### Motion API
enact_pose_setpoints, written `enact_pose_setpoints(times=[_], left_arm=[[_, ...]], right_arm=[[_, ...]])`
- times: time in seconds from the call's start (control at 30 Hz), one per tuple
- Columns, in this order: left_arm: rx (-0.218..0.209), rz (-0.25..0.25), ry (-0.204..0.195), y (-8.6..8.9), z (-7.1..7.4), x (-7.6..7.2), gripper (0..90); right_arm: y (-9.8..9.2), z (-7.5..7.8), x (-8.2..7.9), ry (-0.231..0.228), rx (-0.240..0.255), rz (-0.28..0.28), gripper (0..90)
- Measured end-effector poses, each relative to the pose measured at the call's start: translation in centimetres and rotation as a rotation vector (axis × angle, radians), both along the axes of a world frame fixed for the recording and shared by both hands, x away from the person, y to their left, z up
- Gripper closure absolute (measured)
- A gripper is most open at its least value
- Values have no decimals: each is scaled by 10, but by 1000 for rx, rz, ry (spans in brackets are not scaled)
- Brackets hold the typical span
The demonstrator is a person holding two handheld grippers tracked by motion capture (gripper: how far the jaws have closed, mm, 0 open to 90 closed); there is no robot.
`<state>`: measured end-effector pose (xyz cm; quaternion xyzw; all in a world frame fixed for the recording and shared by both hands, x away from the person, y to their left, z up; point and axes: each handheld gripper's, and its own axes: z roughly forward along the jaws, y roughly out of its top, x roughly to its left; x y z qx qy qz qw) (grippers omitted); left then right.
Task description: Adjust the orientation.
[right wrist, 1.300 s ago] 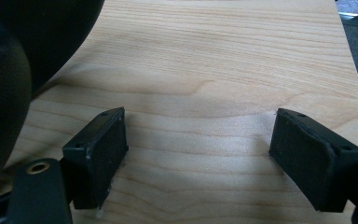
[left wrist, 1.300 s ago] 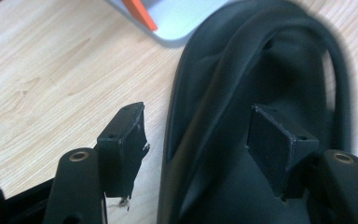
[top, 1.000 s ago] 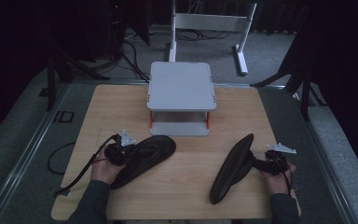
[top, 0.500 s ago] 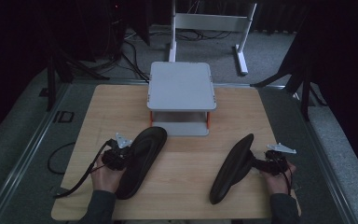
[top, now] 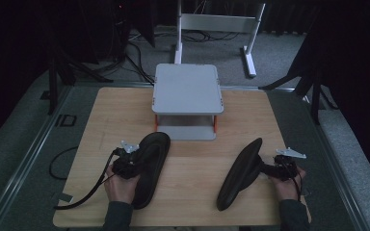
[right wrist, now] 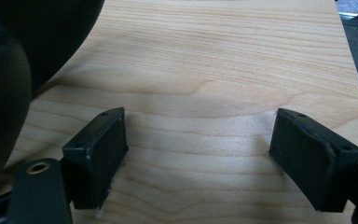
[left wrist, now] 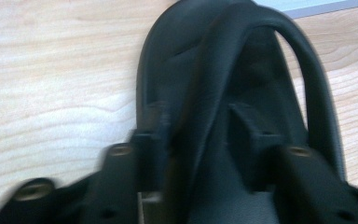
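Two black shoes on the wooden table, one to each hand; the left shoe lies flat in front of the grey two-tier rack, toe just short of the rack's lower shelf; the right shoe stands tipped on its edge, well apart from the first.

Left gripper is at the left shoe's side; in the left gripper view the shoe's strap arches up between the blurred jaws; the jaws have just been opening, with the shoe between them, and the pads do not look to press on it; I judge a release or a re-grip.

Right gripper stands wide open over bare wood, nothing between its pads; the dark bulk of the right shoe sits at the left edge of that view; in the high view the right gripper sits just beside that shoe's edge.

Judgement on doing it well: the work looks like setting the pair up by the rack; before closing again, centre the left jaws on the firm side wall rather than the soft strap, which would fold; lift clear of the wood rather than drag; keep the toe pointed at the shelf opening; watch that the tipped right shoe does not topple when approached.
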<state>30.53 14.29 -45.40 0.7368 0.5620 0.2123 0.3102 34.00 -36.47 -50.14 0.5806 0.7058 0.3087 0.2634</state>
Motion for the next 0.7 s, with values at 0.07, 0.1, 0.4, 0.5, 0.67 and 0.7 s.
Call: enact_pose_setpoints(times=[0.07,0.1,0.4,0.5,0.67,0.7], left_arm=[[0,-18,-24,3,3,-6,486],[-2,-28,-39,5,4,-10,469],[-67,-59,-77,44,1,-46,399],[-105,-71,-47,49,-7,-51,408],[-195,-109,15,47,-21,-51,440],[-193,-116,24,43,-25,-51,455]], right_arm=[[0,0,0,0,0,0,185],[0,0,0,0,0,0,185],[1,0,-1,1,0,-1,186],[1,0,-1,0,0,-1,187],[1,1,-3,-1,-1,-11,242],[0,2,-4,3,2,-12,253]])
